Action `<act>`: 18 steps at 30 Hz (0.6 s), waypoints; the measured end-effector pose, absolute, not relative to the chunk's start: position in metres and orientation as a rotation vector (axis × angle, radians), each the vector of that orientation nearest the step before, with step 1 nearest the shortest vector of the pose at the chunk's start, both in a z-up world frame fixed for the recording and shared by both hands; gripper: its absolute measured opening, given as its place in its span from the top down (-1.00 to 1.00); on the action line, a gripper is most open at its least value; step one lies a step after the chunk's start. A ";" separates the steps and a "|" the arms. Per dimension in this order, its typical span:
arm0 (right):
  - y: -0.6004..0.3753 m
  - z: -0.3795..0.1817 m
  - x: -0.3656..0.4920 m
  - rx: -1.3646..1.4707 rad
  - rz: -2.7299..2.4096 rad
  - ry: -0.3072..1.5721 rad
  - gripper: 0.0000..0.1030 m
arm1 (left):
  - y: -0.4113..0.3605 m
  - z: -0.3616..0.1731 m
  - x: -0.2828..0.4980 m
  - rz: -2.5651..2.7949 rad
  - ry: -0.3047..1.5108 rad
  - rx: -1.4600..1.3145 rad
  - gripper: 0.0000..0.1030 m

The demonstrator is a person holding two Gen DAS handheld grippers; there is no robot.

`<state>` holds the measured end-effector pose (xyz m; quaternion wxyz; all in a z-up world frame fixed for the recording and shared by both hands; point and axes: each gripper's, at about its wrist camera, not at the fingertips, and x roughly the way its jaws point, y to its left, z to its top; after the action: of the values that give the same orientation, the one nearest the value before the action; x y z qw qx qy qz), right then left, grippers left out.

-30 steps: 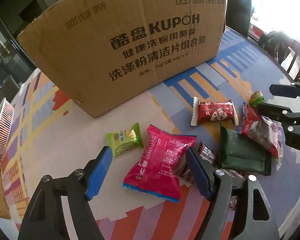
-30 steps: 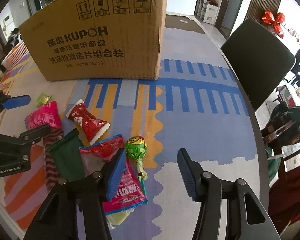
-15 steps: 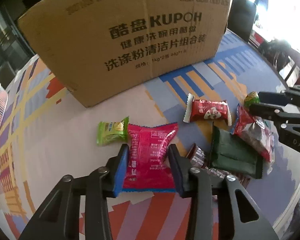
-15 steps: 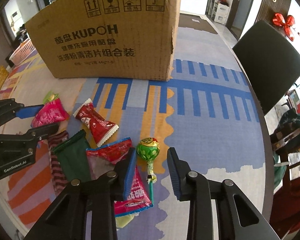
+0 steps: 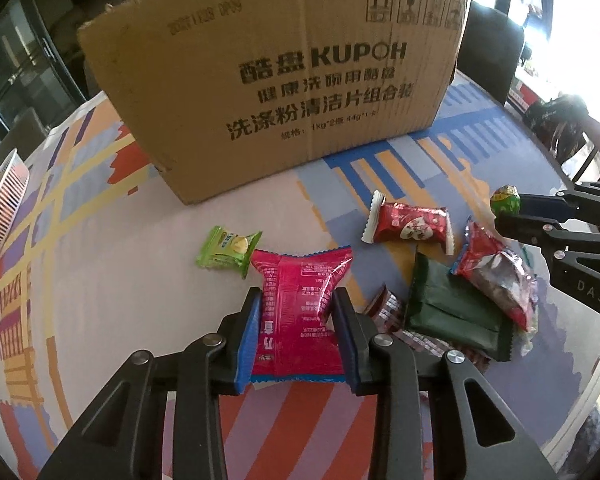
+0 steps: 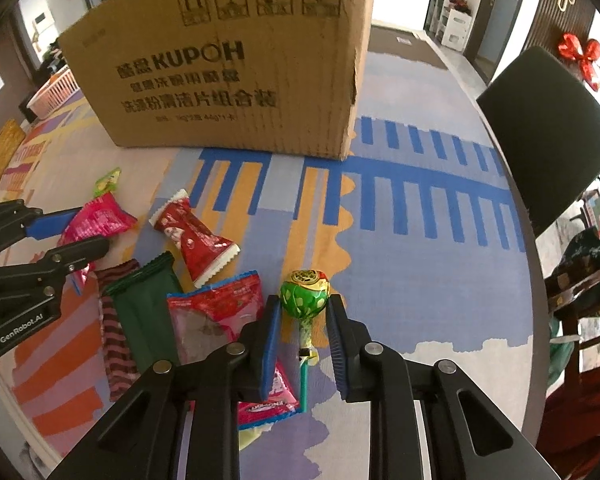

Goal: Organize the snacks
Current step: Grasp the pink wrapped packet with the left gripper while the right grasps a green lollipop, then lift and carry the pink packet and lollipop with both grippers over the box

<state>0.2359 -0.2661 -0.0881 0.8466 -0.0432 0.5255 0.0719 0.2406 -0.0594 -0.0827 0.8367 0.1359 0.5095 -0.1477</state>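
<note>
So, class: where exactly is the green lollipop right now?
In the right wrist view, the green lollipop sits between the right gripper's closed fingers, just right of the red snack bag.

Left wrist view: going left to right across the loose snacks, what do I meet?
Green candy packet → pink snack pack held in the left gripper → red wrapped candy → green lollipop.
</note>
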 end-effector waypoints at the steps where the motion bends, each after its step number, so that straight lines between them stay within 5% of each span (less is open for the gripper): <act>1: -0.264 -0.085 0.233 -0.096 0.153 1.098 0.54 | -0.059 -0.080 0.240 -0.310 1.072 0.279 0.33; 18: -0.244 -0.005 0.212 -0.100 0.225 0.921 0.54 | -0.045 0.003 0.221 -0.305 0.911 0.151 0.35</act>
<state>0.2124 -0.2444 -0.0047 0.8886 -0.0482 0.4430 0.1083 0.2211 -0.0453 0.0033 0.8840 0.0727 0.4379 -0.1466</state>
